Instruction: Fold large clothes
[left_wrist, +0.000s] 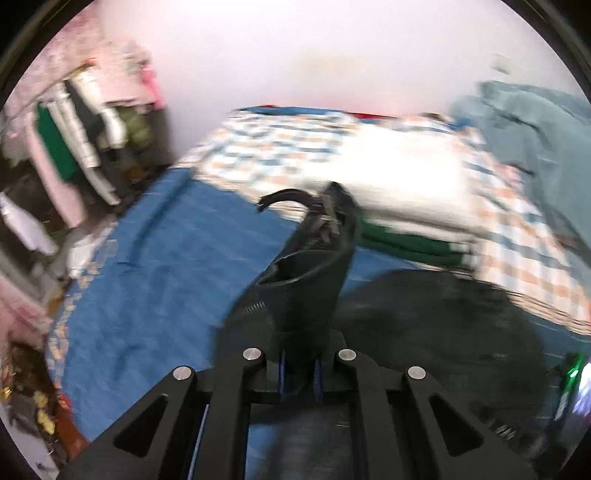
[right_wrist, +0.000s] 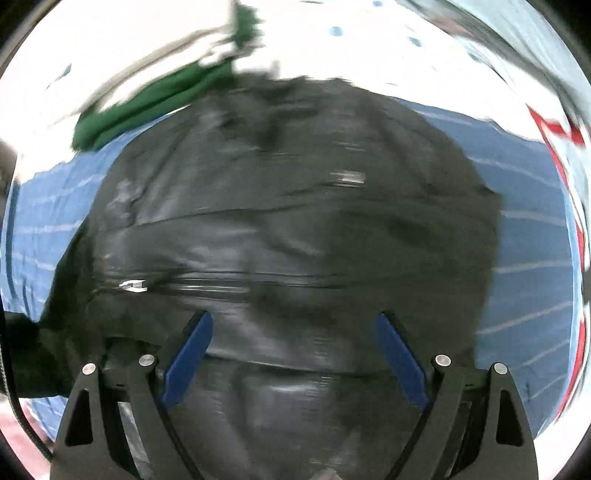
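Note:
A large black garment (right_wrist: 295, 221) lies spread on a blue bedsheet (right_wrist: 532, 236); it also shows in the left wrist view (left_wrist: 443, 325). My left gripper (left_wrist: 299, 373) is shut on a bunched fold of the black garment (left_wrist: 310, 273), which stands up between the fingers. My right gripper (right_wrist: 294, 332) is open, its blue pads (right_wrist: 188, 354) wide apart just above the garment's near part. Both views are blurred by motion.
A folded stack of white and green clothes (left_wrist: 410, 214) lies on a checked blanket (left_wrist: 280, 147) behind the garment. A grey-blue cloth (left_wrist: 535, 140) sits at the right. A clothes rack (left_wrist: 74, 140) stands left of the bed.

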